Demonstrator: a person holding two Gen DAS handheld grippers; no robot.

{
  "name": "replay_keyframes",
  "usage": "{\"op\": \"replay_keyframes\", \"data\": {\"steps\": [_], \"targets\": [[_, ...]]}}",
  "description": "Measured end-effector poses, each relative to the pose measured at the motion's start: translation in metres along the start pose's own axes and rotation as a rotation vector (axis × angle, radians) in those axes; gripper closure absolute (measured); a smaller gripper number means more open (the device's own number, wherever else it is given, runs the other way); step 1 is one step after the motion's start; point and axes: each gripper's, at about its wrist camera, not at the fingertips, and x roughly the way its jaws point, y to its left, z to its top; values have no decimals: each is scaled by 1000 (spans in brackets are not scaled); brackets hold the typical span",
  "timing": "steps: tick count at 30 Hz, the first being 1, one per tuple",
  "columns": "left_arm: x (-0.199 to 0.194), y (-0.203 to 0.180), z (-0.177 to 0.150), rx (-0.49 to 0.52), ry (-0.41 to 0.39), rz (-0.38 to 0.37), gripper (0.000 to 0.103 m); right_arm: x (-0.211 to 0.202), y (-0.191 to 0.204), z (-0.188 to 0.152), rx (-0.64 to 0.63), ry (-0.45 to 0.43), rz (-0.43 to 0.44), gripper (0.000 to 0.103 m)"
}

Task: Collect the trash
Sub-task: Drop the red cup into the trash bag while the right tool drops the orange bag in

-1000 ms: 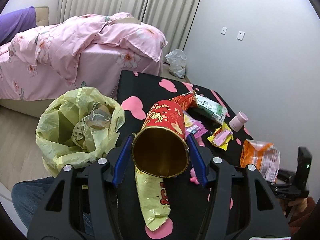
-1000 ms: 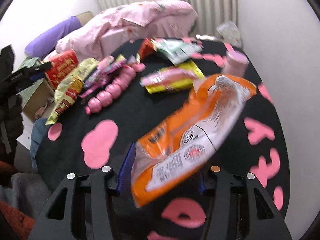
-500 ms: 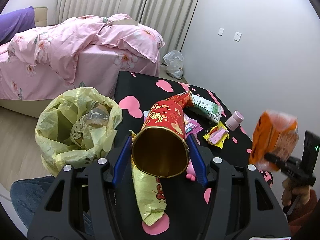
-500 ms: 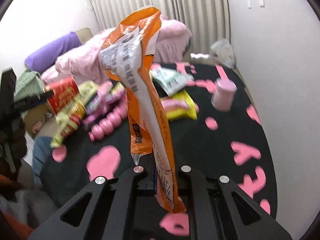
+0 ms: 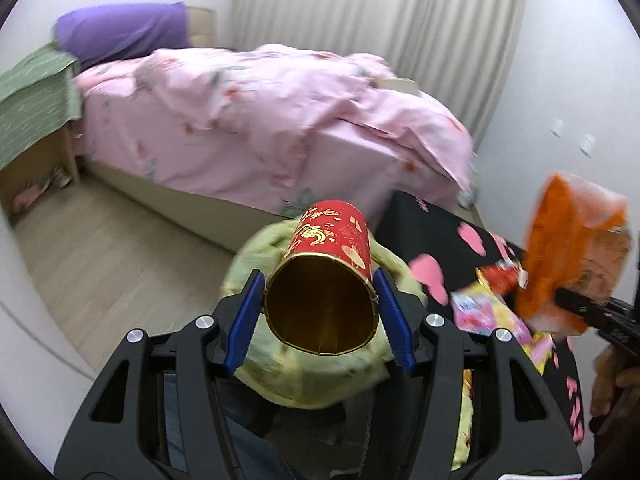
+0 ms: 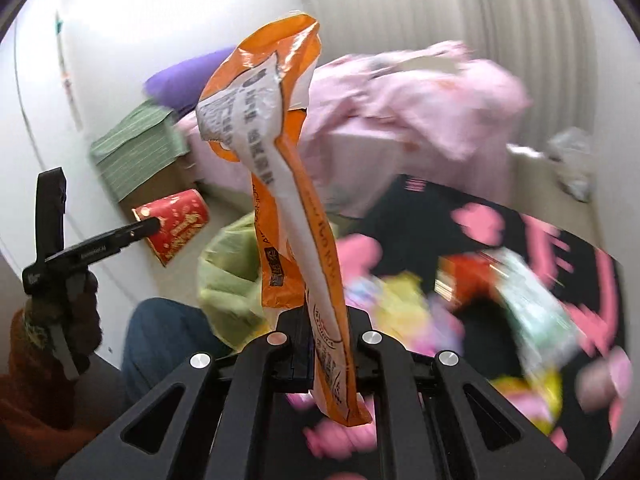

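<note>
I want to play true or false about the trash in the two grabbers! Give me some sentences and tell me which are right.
1. The left gripper holds a red-and-gold paper tube. True.
2. The right gripper is empty. False: it is shut on an orange-and-white plastic snack bag.
3. A yellow-green plastic trash bag sits below the tube. True.
4. The bed has a blue quilt. False: the quilt is pink.
5. The black tablecloth with pink shapes has wrappers on it. True.

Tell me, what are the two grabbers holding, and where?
Left gripper squeezes the red cup by its sides near the rim; right gripper pinches the orange bag near its lower end.
</note>
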Motion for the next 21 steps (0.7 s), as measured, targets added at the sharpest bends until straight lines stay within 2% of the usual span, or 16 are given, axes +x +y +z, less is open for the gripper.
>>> {"op": "replay_keyframes", "data": {"steps": [4, 8, 10, 11, 15, 21], "targets": [[5, 11, 9, -17, -12, 6, 50, 90, 23, 41, -56, 175, 98, 94], [26, 11, 4, -17, 32, -7, 50, 176, 39, 48, -135, 375, 153, 94], [47, 14, 2, -26, 74, -2, 50, 206, 38, 46, -150, 440, 138, 94], [58, 16, 1, -35, 99, 1, 50, 221, 36, 45, -177, 467, 101, 94], [101, 19, -10, -44, 193, 7, 50, 250, 21, 49, -202, 499, 6, 94], [138, 23, -28, -24, 284, 60, 50, 255, 15, 52, -221, 512, 85, 94]]}}
